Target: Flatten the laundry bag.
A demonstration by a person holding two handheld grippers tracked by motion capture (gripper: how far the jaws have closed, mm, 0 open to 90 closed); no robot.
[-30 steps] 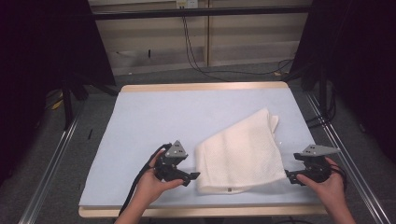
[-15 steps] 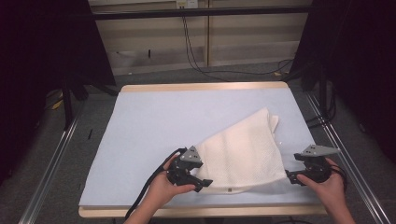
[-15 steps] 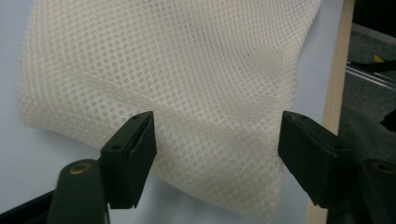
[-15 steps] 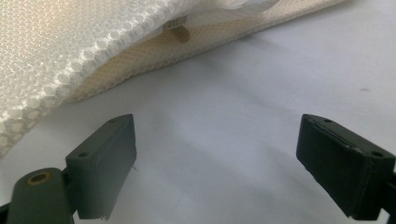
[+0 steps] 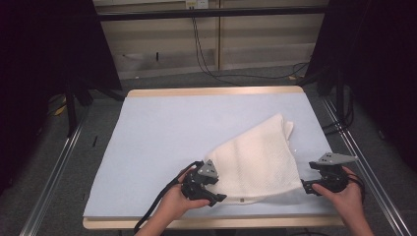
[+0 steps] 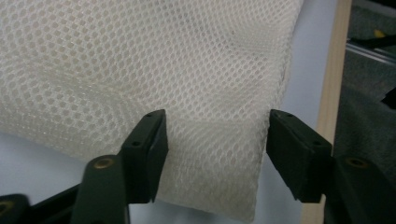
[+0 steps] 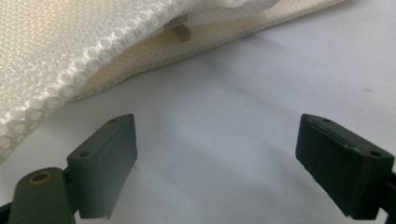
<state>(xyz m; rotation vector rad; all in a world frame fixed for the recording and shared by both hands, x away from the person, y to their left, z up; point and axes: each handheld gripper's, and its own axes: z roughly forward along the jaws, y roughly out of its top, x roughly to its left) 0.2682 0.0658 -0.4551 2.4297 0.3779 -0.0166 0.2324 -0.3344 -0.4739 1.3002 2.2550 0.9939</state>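
- The cream mesh cloth (image 5: 258,160) lies on the pale blue table cover (image 5: 162,137), spreading from the near edge at about 6 o'clock up toward 2 o'clock of the table.
- The left gripper (image 5: 214,195) sits at the cloth's near-left corner, at about 7 o'clock of the cloth. In the left gripper view its jaws straddle that corner (image 6: 219,154). They have just been closing, yet a gap shows at each side, so they are apart and not pinching.
- The right gripper (image 5: 306,186) waits at the cloth's near-right corner, at about 4 o'clock. Its jaws stand wide apart over bare cover, and the cloth edge (image 7: 154,51) lies just ahead at 11 o'clock.
- The step in hand looks like taking hold of the two near corners.
- Next, I judge, the left jaws must finish closing on the mesh, and the right gripper must slide forward onto its corner before clamping.
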